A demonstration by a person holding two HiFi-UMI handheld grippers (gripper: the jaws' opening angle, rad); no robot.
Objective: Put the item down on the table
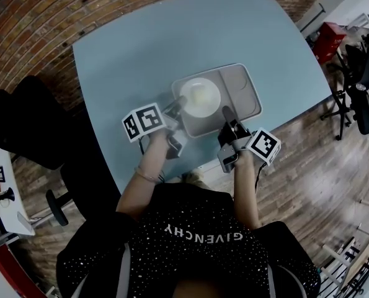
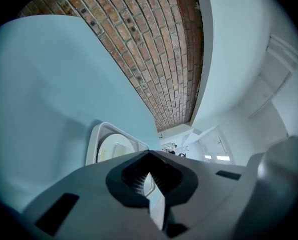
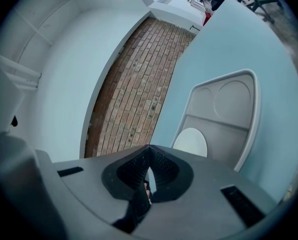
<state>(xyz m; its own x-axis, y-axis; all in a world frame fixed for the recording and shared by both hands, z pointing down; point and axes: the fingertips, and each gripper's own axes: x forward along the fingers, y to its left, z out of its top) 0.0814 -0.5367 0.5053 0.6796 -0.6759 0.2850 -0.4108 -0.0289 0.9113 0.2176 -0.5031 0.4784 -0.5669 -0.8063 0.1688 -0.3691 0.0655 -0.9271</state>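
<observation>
A grey compartment tray lies on the light blue table near its front edge, with a white plate in its left part. My left gripper is at the tray's left rim, jaws shut, nothing visible between them. In the left gripper view the tray and plate lie just past the shut left gripper. My right gripper reaches over the tray's near rim. In the right gripper view the right gripper is shut with its tips together, and the tray and plate lie beyond.
A brick wall runs behind the table. Black office chairs and a red object stand on the wooden floor to the right. A dark chair is at the left. The person stands at the table's front edge.
</observation>
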